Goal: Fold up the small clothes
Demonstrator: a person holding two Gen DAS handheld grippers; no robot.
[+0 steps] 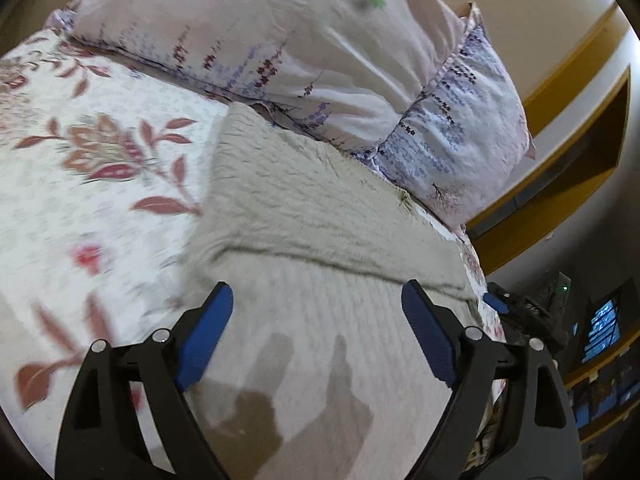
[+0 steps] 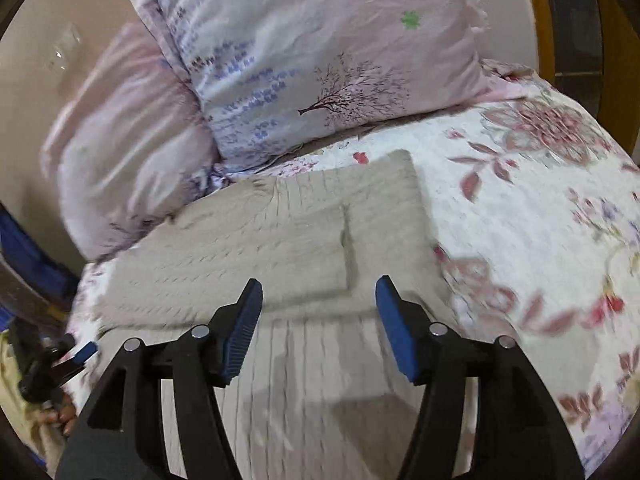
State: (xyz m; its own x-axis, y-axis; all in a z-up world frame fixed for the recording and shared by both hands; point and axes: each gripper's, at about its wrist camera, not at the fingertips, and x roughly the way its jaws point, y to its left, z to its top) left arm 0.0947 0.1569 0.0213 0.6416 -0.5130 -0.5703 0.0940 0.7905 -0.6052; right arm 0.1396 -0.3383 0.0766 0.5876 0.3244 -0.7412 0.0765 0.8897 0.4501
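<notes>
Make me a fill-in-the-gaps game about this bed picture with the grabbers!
1. Both the left gripper and the right gripper have their jaws ____.
2. The pads on the gripper fingers are coloured ____.
3. The beige knitted garment lies on a bedspread printed with ____.
4. Behind the garment, leaning at the head of the bed, are two ____.

Missing words: open; blue; flowers; pillows

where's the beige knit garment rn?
The beige knit garment lies flat on the floral bedspread, just below the pillows. In both wrist views it sits directly ahead of the open tongs, partly folded over itself.
</notes>
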